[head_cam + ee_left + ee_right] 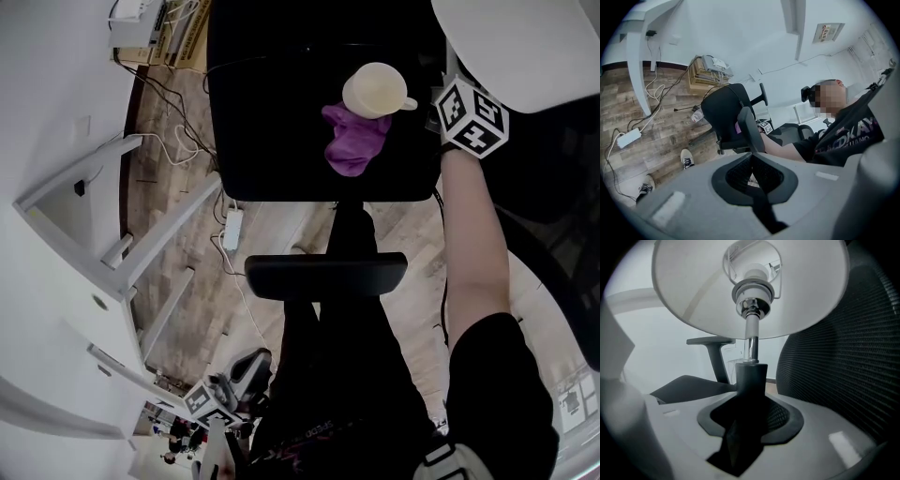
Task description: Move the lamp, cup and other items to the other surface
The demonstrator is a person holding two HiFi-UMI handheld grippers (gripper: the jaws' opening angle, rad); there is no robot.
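Note:
A cream cup (375, 91) and a crumpled purple cloth (354, 141) lie on a black chair seat (272, 112) at the top of the head view. At that seat's right edge, my right gripper (448, 120) is shut on the dark post of the lamp (751, 338). The lamp's white shade (525, 42) spreads above the jaws, and its foot is hidden. In the right gripper view the post fills the gap of my right gripper (750, 394). My left gripper (214, 405) hangs low at the left, far from the seat. Seen from its own camera, the left gripper (751, 168) has its pads together and holds nothing.
A black armrest (325, 275) crosses in front of me. White desk legs (84, 244) stand at the left, with a power strip (232, 230) and cables on the wooden floor. A black mesh chair back (843, 348) is close on the lamp's right.

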